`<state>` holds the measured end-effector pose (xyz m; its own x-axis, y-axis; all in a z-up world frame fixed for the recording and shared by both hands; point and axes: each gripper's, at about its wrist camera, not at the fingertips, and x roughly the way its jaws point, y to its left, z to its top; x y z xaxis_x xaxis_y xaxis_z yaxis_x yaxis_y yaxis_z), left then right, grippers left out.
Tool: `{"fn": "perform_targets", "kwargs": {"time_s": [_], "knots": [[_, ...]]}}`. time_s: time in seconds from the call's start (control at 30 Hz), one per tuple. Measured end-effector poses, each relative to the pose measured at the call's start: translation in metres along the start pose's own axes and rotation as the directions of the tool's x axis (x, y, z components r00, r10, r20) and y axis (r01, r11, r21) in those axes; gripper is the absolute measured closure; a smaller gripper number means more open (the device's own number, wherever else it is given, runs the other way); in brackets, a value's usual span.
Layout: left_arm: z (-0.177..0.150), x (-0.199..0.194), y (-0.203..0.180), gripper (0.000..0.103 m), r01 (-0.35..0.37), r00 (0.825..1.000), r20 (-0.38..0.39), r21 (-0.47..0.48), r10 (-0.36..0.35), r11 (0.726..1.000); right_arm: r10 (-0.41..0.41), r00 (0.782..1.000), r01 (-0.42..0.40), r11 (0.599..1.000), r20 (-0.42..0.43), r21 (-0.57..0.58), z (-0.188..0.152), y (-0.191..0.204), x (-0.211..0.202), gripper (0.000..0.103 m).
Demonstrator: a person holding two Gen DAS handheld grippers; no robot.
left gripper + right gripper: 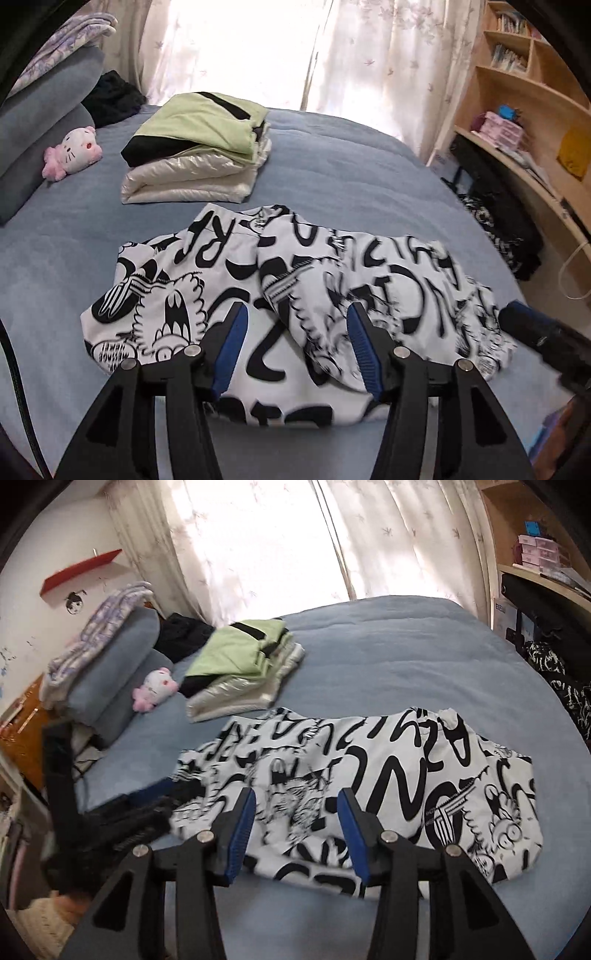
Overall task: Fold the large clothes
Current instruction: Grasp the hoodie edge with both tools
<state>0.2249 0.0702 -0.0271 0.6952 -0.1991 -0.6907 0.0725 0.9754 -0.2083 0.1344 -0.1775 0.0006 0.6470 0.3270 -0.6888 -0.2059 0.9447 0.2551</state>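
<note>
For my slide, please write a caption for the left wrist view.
Open left gripper above a folded black-and-white printed garment on a blue bed.

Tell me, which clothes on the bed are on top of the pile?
The light green garment with black trim; it lies on the shiny white jacket, while the black-and-white printed one lies apart.

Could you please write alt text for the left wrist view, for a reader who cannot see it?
The open left gripper hovers over a folded black-and-white printed garment on a blue bed, nothing between its blue pads. Behind lie a stack of folded clothes and a pink-and-white plush toy, before a bright curtained window.
</note>
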Motion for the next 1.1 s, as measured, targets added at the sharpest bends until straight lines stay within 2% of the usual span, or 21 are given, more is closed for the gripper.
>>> {"fn": "perform_targets", "kwargs": {"time_s": [0.17, 0.3, 0.43, 0.63, 0.73, 0.77, 0.8, 0.87, 0.9, 0.93, 1.0, 1.1], "knots": [[0.004, 0.034, 0.000, 0.049, -0.041, 0.999, -0.006, -0.001, 0.041, 0.999, -0.022, 0.999, 0.022, 1.000, -0.025, -0.008, -0.002, -0.009, 0.049, 0.057], [0.004, 0.064, 0.001, 0.049, -0.023, 0.999, -0.040, -0.027, 0.022, 0.999, 0.010, 0.999, -0.010, 1.000, -0.037, 0.001, -0.006, -0.013, 0.078, 0.057], [0.012, 0.086, -0.004, 0.049, -0.022, 1.000, -0.020, -0.026, 0.021, 0.999, 0.023, 0.999, -0.023, 1.000, -0.049, 0.003, -0.006, -0.013, 0.103, 0.063], [0.037, 0.127, -0.019, 0.049, -0.001, 1.000, -0.017, -0.017, 0.001, 1.000, -0.009, 0.999, 0.008, 1.000, -0.053, -0.004, -0.004, -0.025, 0.134, 0.069], [0.038, 0.164, -0.026, 0.049, -0.078, 0.994, -0.075, 0.030, 0.080, 0.996, -0.070, 0.995, 0.072, 0.997, -0.076, 0.018, -0.009, -0.047, 0.149, 0.087], [0.034, 0.175, -0.025, 0.048, -0.114, 0.988, -0.099, 0.049, 0.118, 0.992, -0.085, 0.993, 0.088, 0.996, -0.080, 0.033, -0.013, -0.055, 0.151, 0.098], [0.029, 0.188, -0.022, 0.045, -0.132, 0.981, -0.134, 0.068, 0.141, 0.989, -0.087, 0.993, 0.092, 0.994, -0.086, 0.063, -0.017, -0.066, 0.152, 0.103], [0.020, 0.198, -0.014, 0.043, -0.104, 0.979, -0.166, 0.065, 0.114, 0.992, -0.040, 0.995, 0.051, 0.991, -0.090, 0.120, -0.026, -0.083, 0.150, 0.103], [0.017, 0.199, -0.008, 0.035, -0.099, 0.981, -0.160, 0.050, 0.106, 0.994, -0.038, 0.995, 0.050, 0.990, -0.091, 0.131, -0.032, -0.087, 0.147, 0.103], [0.016, 0.199, -0.003, 0.034, -0.093, 0.982, -0.164, 0.032, 0.097, 0.995, -0.049, 0.995, 0.061, 0.990, -0.089, 0.130, -0.037, -0.089, 0.143, 0.103], [0.016, 0.199, 0.006, 0.034, -0.060, 0.983, -0.176, -0.005, 0.058, 0.998, -0.058, 0.994, 0.069, 0.989, -0.090, 0.132, -0.044, -0.090, 0.138, 0.103], [0.018, 0.198, 0.008, 0.034, -0.061, 0.981, -0.187, -0.002, 0.059, 0.998, -0.035, 0.994, 0.052, 0.984, -0.102, 0.170, -0.048, -0.095, 0.131, 0.103]]}}
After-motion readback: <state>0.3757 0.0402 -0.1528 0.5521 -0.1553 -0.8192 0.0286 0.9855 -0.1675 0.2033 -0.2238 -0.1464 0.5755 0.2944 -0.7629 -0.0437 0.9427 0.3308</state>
